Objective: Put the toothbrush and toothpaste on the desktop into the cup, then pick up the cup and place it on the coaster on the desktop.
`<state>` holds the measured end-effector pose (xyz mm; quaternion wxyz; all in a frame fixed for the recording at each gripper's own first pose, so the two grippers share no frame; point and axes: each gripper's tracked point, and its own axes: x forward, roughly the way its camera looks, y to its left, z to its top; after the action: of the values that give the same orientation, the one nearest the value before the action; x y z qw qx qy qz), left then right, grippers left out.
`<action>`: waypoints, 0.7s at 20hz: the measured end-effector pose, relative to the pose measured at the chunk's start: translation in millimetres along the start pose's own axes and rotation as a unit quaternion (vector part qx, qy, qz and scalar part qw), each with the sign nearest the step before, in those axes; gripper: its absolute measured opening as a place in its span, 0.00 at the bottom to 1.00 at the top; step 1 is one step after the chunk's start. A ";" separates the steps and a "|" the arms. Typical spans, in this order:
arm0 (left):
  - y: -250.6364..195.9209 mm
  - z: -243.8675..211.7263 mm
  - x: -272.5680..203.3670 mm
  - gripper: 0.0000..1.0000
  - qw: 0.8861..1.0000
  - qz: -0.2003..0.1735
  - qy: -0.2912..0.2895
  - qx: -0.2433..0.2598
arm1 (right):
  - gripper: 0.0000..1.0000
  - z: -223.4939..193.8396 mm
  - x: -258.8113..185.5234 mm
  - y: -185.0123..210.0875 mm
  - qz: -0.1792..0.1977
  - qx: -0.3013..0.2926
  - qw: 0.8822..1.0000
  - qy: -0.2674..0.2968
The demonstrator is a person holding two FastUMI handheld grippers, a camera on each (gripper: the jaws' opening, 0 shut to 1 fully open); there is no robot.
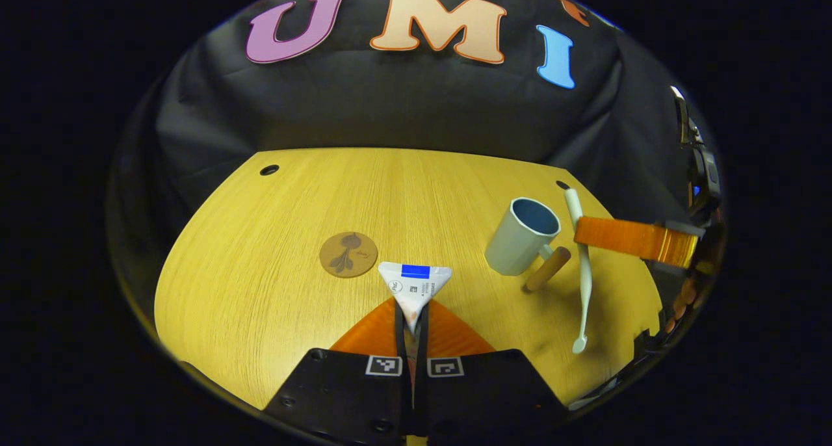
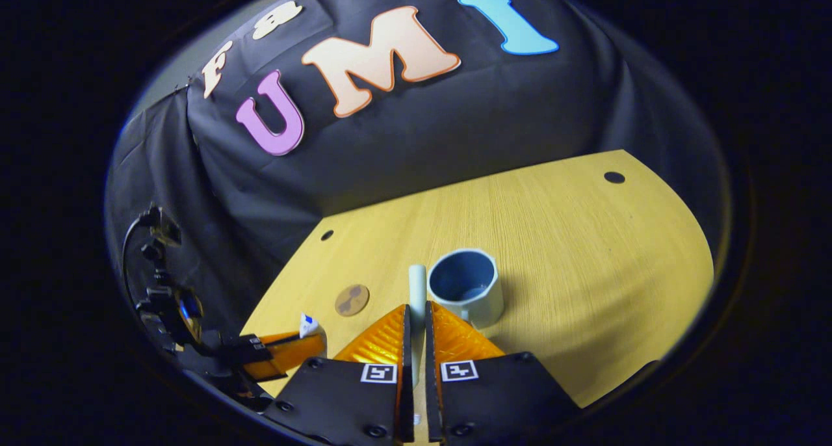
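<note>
My left gripper [image 1: 411, 311] is shut on the white toothpaste tube [image 1: 414, 282], held above the yellow desktop [image 1: 260, 283] with its flat blue-banded end pointing forward. The pale cup [image 1: 522, 238] with a blue inside and a wooden handle [image 1: 548, 268] stands to the right. Just right of the cup, the right gripper [image 1: 588, 236] grips the pale toothbrush [image 1: 585, 290], which hangs lengthwise above the table. In the right gripper view, my right gripper [image 2: 416, 313] is shut on the toothbrush [image 2: 416, 283], its end beside the cup's [image 2: 467, 288] left rim. The left gripper [image 2: 286, 350] holds the toothpaste [image 2: 308, 324] at lower left.
A round brown coaster [image 1: 348, 254] with a dark leaf mark lies flat left of the toothpaste, also the coaster [image 2: 352, 300] left of the cup. Cable holes [image 1: 269, 170] sit near the desk's far corners. The black cloth wall rises behind the far edge.
</note>
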<state>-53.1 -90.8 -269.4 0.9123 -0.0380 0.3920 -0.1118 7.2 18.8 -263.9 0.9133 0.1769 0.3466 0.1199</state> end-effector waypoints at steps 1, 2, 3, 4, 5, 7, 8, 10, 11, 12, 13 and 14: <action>-2.2 2.3 -0.8 0.00 1.000 -0.001 -0.001 0.000 | 0.10 13.5 3.1 -0.5 0.002 -0.003 1.000 -0.010; -3.3 5.7 -2.0 0.00 1.000 -0.002 -0.005 0.000 | 0.10 26.4 4.2 -0.1 0.004 -0.005 1.000 -0.026; -5.5 9.2 -3.5 0.00 1.000 -0.003 -0.008 0.001 | 0.10 39.6 4.2 2.5 0.008 -0.004 0.999 -0.043; -7.0 13.3 -5.6 0.00 1.000 -0.004 -0.011 0.003 | 0.10 52.2 4.9 3.5 0.012 -0.005 0.998 -0.056; -9.1 16.0 -8.0 0.00 1.000 -0.005 -0.016 0.004 | 0.10 63.4 7.4 3.9 0.013 -0.009 0.997 -0.071; -10.3 21.7 -13.5 0.00 1.000 -0.005 -0.022 0.008 | 0.10 82.5 12.9 3.3 0.014 -0.019 0.995 -0.095; -11.3 25.9 -16.8 0.00 1.000 -0.005 -0.027 0.007 | 0.10 93.1 14.6 2.2 0.014 -0.023 0.994 -0.110; -14.9 33.2 -21.4 0.00 0.999 -0.006 -0.035 0.007 | 0.10 108.9 23.8 0.8 0.009 -0.027 0.992 -0.126; -15.5 36.5 -22.7 0.00 0.999 -0.003 -0.041 0.007 | 0.10 113.9 29.0 -1.6 0.006 -0.022 0.991 -0.130; -14.8 39.1 -24.8 0.00 0.999 -0.001 -0.043 0.007 | 0.10 117.3 34.9 -4.4 0.003 -0.019 0.991 -0.136; -16.0 39.8 -28.4 0.00 0.999 0.003 -0.047 0.006 | 0.10 122.9 41.8 -9.2 -0.001 -0.017 0.989 -0.144; -15.9 42.9 -30.7 0.00 0.999 0.006 -0.050 0.005 | 0.10 125.4 47.8 -15.2 -0.006 -0.019 0.988 -0.150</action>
<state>-45.3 -99.8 -215.6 0.9318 -0.0367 0.3452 -0.1057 128.4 -8.8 -210.9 0.9589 0.1734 0.2043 0.0937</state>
